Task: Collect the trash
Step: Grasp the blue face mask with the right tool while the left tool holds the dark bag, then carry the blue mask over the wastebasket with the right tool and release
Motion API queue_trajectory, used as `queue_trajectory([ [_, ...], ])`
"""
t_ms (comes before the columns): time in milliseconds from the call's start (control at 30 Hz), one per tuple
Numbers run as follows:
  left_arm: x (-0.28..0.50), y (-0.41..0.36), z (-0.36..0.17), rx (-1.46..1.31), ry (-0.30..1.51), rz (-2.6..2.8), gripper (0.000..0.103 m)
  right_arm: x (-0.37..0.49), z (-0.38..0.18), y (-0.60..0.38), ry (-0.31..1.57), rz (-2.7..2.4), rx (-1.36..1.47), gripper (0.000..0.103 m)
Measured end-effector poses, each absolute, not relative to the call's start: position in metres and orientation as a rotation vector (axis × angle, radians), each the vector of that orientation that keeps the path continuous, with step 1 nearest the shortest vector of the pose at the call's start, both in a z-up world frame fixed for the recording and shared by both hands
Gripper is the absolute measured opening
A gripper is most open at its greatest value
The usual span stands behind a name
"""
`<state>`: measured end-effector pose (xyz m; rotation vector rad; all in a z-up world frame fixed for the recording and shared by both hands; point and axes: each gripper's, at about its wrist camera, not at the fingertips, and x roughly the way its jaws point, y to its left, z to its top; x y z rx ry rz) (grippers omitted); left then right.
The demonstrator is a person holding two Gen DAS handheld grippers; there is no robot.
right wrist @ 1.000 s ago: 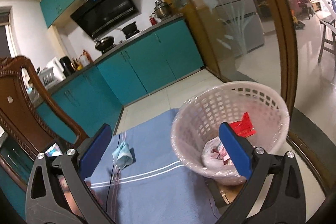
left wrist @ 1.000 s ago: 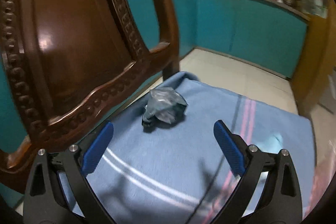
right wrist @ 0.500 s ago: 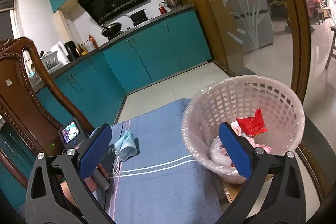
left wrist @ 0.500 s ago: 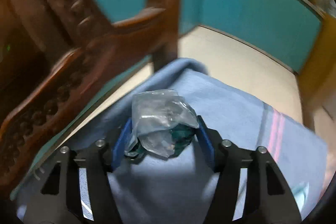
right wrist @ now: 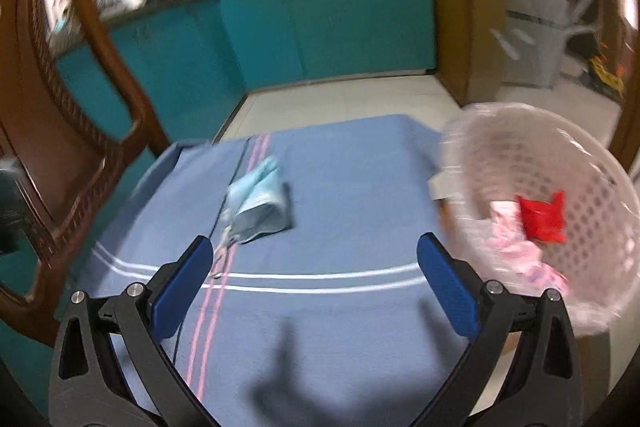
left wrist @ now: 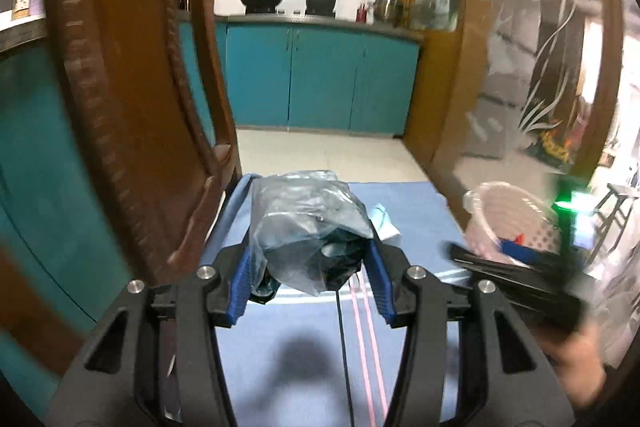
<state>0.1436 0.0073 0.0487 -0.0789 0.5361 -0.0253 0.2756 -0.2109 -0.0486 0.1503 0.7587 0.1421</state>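
Observation:
My left gripper [left wrist: 310, 275] is shut on a crumpled clear and dark plastic bag [left wrist: 308, 227] and holds it above the blue cloth [left wrist: 300, 367]. My right gripper [right wrist: 312, 279] is open and empty over the cloth [right wrist: 340, 195]. A light blue face mask [right wrist: 260, 201] lies on the cloth ahead of it, a little left; part of the mask [left wrist: 382, 223] shows behind the bag in the left wrist view. A pink lined basket [right wrist: 592, 187] at the right holds a red wrapper [right wrist: 542, 217] and pink trash. It also shows in the left wrist view [left wrist: 516, 215].
A carved wooden chair [left wrist: 132, 99] stands close on the left and appears too in the right wrist view [right wrist: 52, 115]. Teal cabinets [left wrist: 320, 83] line the far wall. A glass door with a wooden frame [left wrist: 520, 67] is at the right. The right gripper's body [left wrist: 516, 283] crosses the left wrist view.
My left gripper closed on the plastic bag and lifted it, turning toward the basket. My right gripper swung left and down, so the mask now lies ahead of it.

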Motion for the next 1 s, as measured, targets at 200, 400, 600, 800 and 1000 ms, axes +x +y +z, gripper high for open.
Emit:
queue_trajectory([
  [200, 0.131, 0.017, 0.04, -0.103, 0.568, -0.073, 0.051, 0.335, -0.072, -0.15, 0.776, 0.087, 0.062, 0.1],
  [400, 0.128, 0.017, 0.046, -0.102, 0.582, -0.098, 0.051, 0.367, -0.108, -0.122, 0.929, 0.072, -0.011, 0.03],
  [600, 0.131, 0.023, 0.038, -0.092, 0.604, -0.102, 0.052, 0.298, -0.05, -0.145, 0.812, 0.191, 0.06, 0.022],
  [800, 0.136, 0.021, 0.029, -0.085, 0.634, -0.092, 0.053, 0.207, 0.011, -0.183, 0.679, 0.279, 0.057, 0.022],
  [1000, 0.138, 0.009, 0.021, -0.053, 0.643, -0.08, 0.054, 0.173, -0.003, -0.208, 0.678, 0.271, 0.077, 0.022],
])
